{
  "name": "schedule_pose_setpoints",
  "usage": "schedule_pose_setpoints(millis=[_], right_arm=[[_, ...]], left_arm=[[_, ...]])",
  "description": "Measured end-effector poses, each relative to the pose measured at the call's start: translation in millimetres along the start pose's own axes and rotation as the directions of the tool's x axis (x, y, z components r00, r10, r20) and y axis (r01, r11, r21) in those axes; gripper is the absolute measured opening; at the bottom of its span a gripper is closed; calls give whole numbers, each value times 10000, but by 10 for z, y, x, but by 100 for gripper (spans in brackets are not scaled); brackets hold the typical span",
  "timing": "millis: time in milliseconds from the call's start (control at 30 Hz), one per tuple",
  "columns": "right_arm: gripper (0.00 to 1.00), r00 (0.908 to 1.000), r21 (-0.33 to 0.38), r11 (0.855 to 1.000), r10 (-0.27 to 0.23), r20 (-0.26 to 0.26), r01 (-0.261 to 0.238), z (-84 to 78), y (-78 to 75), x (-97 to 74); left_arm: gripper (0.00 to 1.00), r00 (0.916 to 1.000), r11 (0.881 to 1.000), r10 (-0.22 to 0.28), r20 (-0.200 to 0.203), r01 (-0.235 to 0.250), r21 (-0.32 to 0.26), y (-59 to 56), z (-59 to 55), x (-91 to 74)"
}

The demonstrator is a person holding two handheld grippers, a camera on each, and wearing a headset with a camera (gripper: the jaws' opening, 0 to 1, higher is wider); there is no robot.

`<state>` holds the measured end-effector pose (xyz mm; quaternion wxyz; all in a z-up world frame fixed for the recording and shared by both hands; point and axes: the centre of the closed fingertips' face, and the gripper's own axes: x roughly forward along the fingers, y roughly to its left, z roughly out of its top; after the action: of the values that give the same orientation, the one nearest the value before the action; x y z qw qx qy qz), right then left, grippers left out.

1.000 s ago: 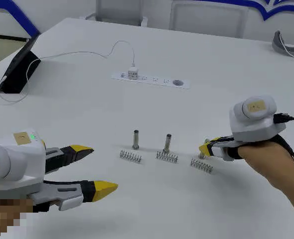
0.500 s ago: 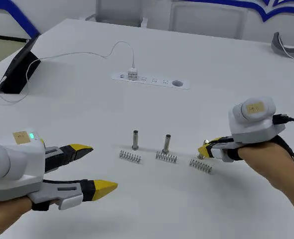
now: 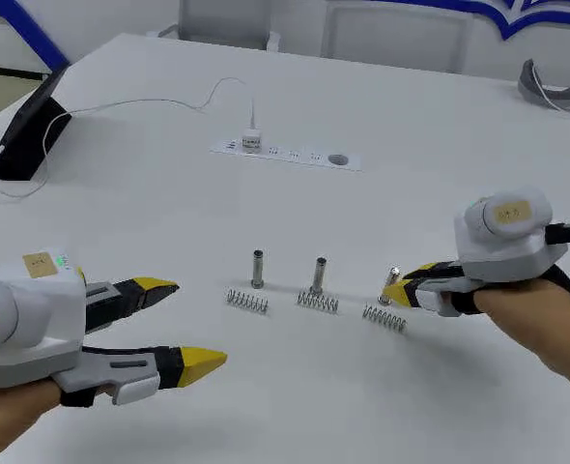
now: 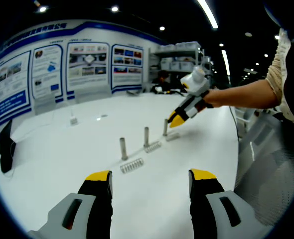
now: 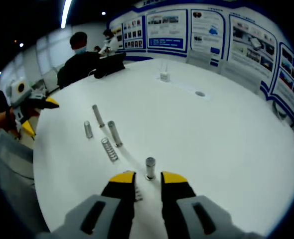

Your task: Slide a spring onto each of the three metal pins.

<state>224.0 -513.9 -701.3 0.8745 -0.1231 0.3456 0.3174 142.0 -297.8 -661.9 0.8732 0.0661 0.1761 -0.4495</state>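
Three short metal pins stand in a row: left pin [image 3: 257, 269], middle pin [image 3: 318, 275], right pin [image 3: 392, 279]. A loose spring lies flat in front of each: [image 3: 247, 302], [image 3: 317, 303], [image 3: 384, 318]. My right gripper [image 3: 397, 288] is low at the right pin, its yellow tips only slightly apart. The right pin [image 5: 150, 168] stands just ahead of the gap, outside it, and nothing is held. My left gripper [image 3: 181, 324] hovers open at the near left, well short of the left pin [image 4: 123, 148] and its spring [image 4: 132, 165].
A white power strip [image 3: 295, 156] with a plugged charger [image 3: 251, 141] and cable lies further back. A black stand [image 3: 19, 130] sits at the far left and a headset [image 3: 551, 89] at the far right. People sit beyond the table [image 5: 82, 62].
The head camera has shifted slightly. Pins, springs and both grippers keep their places relative to each other.
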Motion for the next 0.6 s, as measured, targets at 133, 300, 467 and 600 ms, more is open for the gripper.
schedule_pose_setpoints(millis=[133, 300, 467, 600], right_arm=[[21, 9998, -224, 9996, 194, -14, -195, -50, 52, -35], [20, 9990, -388, 9982, 444, -106, -448, -139, 72, -36], [20, 9971, -632, 9955, 687, -321, -706, -223, 128, -20], [20, 9951, -882, 9921, 851, -504, -893, -271, 173, -4]], left_arm=[[63, 10000, 10000, -65, -49, 65, 15, -6, -9, 16], [63, 9998, 9999, -158, -93, 159, 60, -14, 4, 44], [63, 9997, 9997, -235, -112, 236, 111, -24, 21, 66], [63, 9995, 9995, -280, -176, 283, 144, -36, 12, 76]])
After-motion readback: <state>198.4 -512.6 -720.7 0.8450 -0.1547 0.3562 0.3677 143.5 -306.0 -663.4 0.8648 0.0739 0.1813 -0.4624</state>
